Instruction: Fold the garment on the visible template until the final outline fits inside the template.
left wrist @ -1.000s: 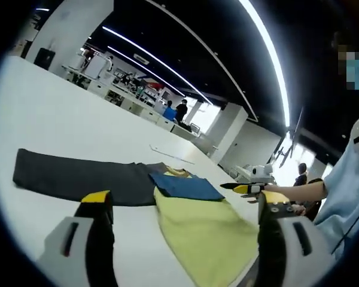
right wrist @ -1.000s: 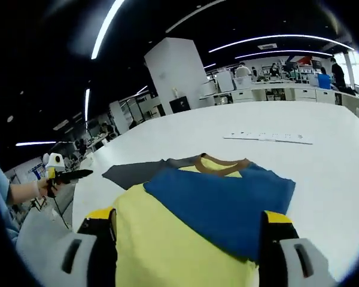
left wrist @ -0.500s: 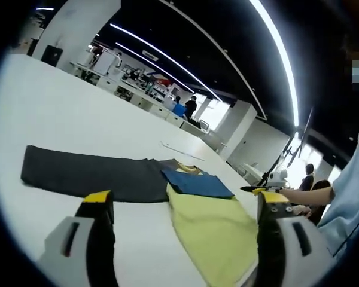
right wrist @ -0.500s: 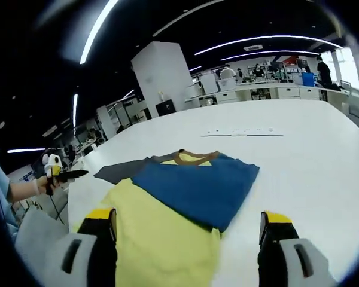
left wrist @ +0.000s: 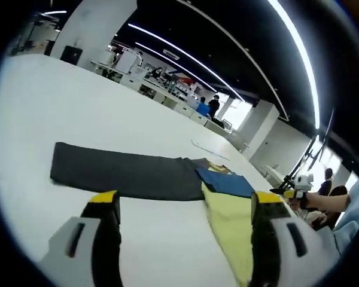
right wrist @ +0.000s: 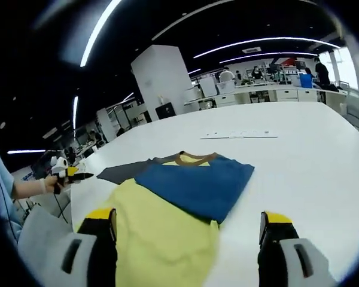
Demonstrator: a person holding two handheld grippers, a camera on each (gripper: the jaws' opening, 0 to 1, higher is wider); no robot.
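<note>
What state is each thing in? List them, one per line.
shirt: flat on the table, yellow with a blue part folded over it, brown collar showing.
dark cloth: spread flat in a long strip, its end under the shirt.
left tongs: open, empty, above the table.
right tongs: open, empty, above the shirt.
table: white, bearing both cloths.

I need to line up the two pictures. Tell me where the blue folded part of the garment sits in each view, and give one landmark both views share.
Left gripper view: the blue folded part lies right of centre, between the dark grey panel and the yellow cloth.
Right gripper view: it lies at centre, over the yellow cloth, above the open jaws.
Shared landmark: the brown collar at the blue part's far edge.
</note>
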